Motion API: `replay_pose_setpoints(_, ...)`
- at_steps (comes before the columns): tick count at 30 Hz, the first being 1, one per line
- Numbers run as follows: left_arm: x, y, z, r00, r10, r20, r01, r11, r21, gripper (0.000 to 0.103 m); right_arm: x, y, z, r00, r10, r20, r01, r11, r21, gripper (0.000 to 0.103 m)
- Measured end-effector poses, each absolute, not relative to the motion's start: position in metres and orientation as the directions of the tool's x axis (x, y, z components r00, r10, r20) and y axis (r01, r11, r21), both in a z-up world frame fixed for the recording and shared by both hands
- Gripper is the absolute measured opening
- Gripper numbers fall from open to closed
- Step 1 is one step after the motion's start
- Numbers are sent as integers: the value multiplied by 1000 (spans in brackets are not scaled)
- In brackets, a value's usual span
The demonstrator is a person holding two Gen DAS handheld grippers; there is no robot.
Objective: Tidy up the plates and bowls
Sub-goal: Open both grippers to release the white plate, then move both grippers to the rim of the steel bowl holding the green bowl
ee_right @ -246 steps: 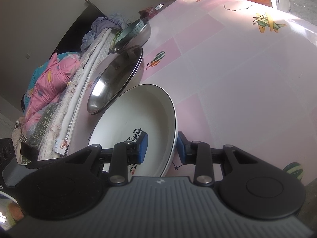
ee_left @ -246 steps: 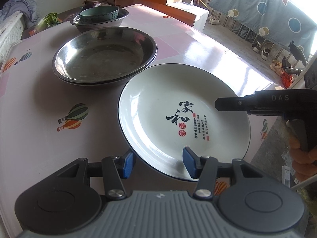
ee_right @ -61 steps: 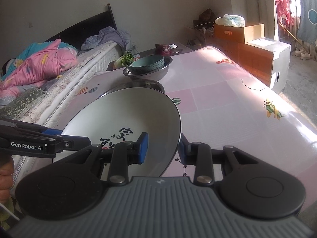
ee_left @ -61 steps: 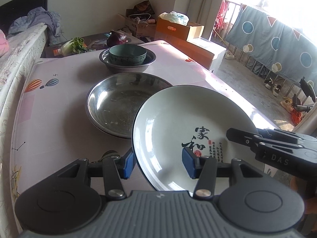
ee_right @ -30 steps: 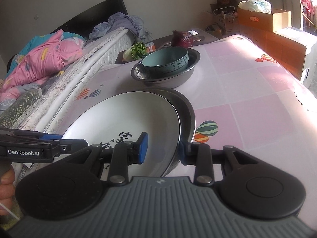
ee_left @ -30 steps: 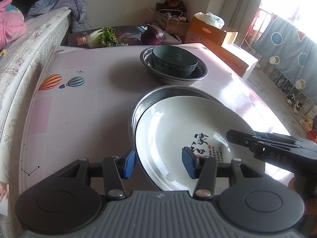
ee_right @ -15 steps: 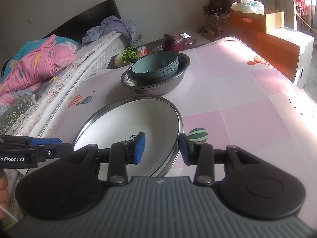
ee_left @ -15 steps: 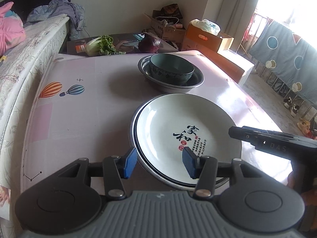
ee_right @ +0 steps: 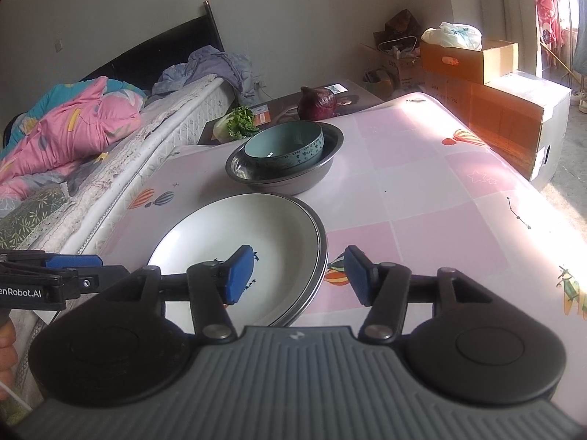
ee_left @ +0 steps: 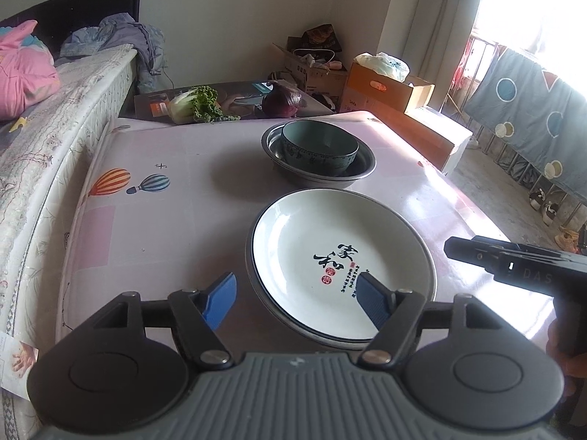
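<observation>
Both my left gripper and right gripper are opening, holding nothing, straddling opposite rims of the white plate lying flat just ahead.

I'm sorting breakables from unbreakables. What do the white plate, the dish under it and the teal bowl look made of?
White plate: glazed ceramic, likely; glossy, printed calligraphy.
Dish under it: metal, probably stainless; thin grey shiny rim.
Teal bowl: glazed ceramic, apparently; thick wall, patterned band.
</observation>
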State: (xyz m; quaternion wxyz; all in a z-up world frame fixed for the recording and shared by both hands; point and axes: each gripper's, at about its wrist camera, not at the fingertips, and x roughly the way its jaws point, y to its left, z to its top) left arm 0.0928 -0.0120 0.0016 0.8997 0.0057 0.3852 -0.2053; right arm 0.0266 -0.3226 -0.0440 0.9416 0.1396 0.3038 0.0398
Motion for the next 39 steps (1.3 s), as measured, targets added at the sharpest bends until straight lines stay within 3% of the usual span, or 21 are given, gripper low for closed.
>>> replay_pose_setpoints(11, 124, 4, 27, 661, -290, -692, 307, 946, -104, 81, 39, -341, -10, 820, 186, -542, -18, 954, 299, 64)
replay_pose_setpoints(13, 139, 7, 30, 654, -291, -698, 292, 949, -121, 85, 50, -344, -1, 823, 180, -538, -25, 959, 282, 78)
replay_pose_setpoints(15, 155, 9, 31, 650, -296, -700, 280, 949, -142, 88, 62, -348, 9, 827, 175, -535, -33, 964, 264, 82)
replay_pose_setpoints(23, 229, -14, 23, 632, -304, -713, 279, 947, -157, 94, 141, -371, 24, 802, 179, -569, -19, 961, 276, 85)
replay_pose_setpoints(28, 277, -33, 5, 586, -333, -738, 279, 939, -203, 91, 197, -381, 4, 770, 197, -608, 1, 951, 309, 82)
replay_pose_setpoints(32, 307, -50, -11, 555, -321, -768, 293, 939, -181, 71, 243, -391, -22, 741, 224, -633, 31, 930, 366, 71)
replay_pose_setpoints(39, 333, -56, -31, 512, -369, -776, 292, 924, -247, 59, 290, -396, -60, 689, 256, -678, 77, 904, 419, 55)
